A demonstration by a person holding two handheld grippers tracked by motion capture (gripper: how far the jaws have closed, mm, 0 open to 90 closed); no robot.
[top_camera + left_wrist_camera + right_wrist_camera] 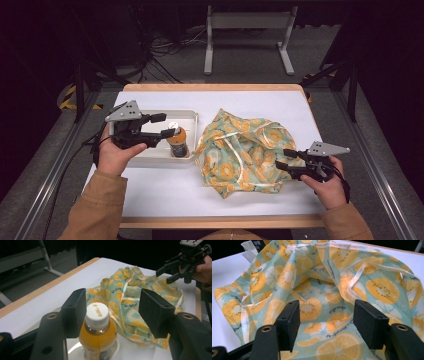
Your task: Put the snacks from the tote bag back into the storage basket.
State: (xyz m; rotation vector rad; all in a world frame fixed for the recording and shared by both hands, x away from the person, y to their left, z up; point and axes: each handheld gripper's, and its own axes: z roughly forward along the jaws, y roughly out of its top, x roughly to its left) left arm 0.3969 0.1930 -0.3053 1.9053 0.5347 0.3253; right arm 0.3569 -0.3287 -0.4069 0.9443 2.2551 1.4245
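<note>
A bottle of orange drink [177, 142] with a white cap stands upright at the right end of a white tray [150, 159]. My left gripper [167, 125] is open, and its jaws straddle the bottle's neck. In the left gripper view the bottle [98, 332] sits close to the left jaw of the gripper [115, 312], with a wide gap to the right jaw. A crumpled cloth bag [240, 152] printed with orange slices lies right of the tray. My right gripper [283, 159] is open at the bag's right edge. In the right gripper view the bag [317, 285] lies beyond my open right gripper [327, 320].
The white table top [165, 192] has a wooden edge at the front and back. A grey metal stand [247, 22] and cables sit on the floor beyond the table. In the left gripper view my right gripper [172, 271] hovers over the bag's far side.
</note>
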